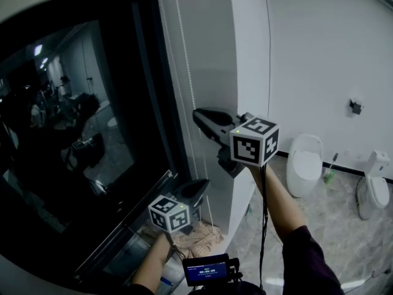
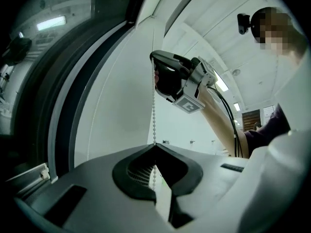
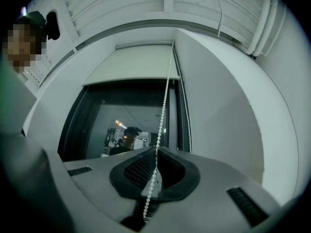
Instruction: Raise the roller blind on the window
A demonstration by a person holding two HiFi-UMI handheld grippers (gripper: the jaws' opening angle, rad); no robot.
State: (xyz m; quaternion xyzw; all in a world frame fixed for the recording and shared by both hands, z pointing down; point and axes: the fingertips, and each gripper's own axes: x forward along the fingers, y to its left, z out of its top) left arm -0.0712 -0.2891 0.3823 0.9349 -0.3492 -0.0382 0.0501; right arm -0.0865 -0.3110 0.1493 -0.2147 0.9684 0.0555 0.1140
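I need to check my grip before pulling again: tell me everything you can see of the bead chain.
The bead chain is a thin string of small white beads, plastic by the look. It hangs taut and nearly vertical from the right end of the roller blind, beside the dark window frame; a second strand runs alongside. The right gripper is shut on it higher up and the left gripper is shut on the same strand below.

White roller blind (image 3: pixel 133 64) sits mostly raised, bead chain (image 3: pixel 160 130) at its right edge.
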